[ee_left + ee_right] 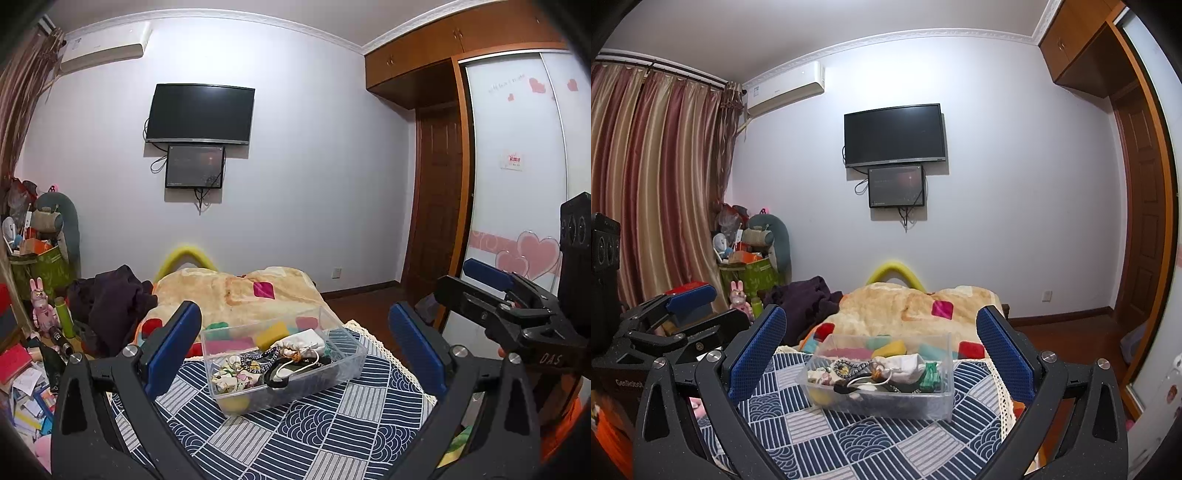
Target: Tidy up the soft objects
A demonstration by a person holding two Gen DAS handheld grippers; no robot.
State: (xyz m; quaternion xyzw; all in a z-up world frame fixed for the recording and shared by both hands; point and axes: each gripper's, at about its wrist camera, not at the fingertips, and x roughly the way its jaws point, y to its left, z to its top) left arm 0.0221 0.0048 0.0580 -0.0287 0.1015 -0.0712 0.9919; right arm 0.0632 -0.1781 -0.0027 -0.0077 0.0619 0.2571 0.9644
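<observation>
A clear plastic box [347,369] [942,398] stands on a navy-and-white patterned cloth [295,439] [849,439]. It holds several soft things: a white drawstring pouch [306,341] [908,363], a floral scrunchie [231,380], a beaded band [258,358] [849,367], a yellow piece [272,333] [892,349] and a green piece [932,373]. My left gripper [295,350] is open and empty, held before the box. My right gripper [881,354] is open and empty, also facing the box. Each gripper shows at the edge of the other's view.
A beige blanket [240,291] [916,306] with coloured squares lies behind the box, a dark garment [110,302] [809,299] to its left. Clutter, a green bin [40,266] [750,277] and curtains [657,177] fill the left. A wardrobe [517,166] and door [436,206] stand right.
</observation>
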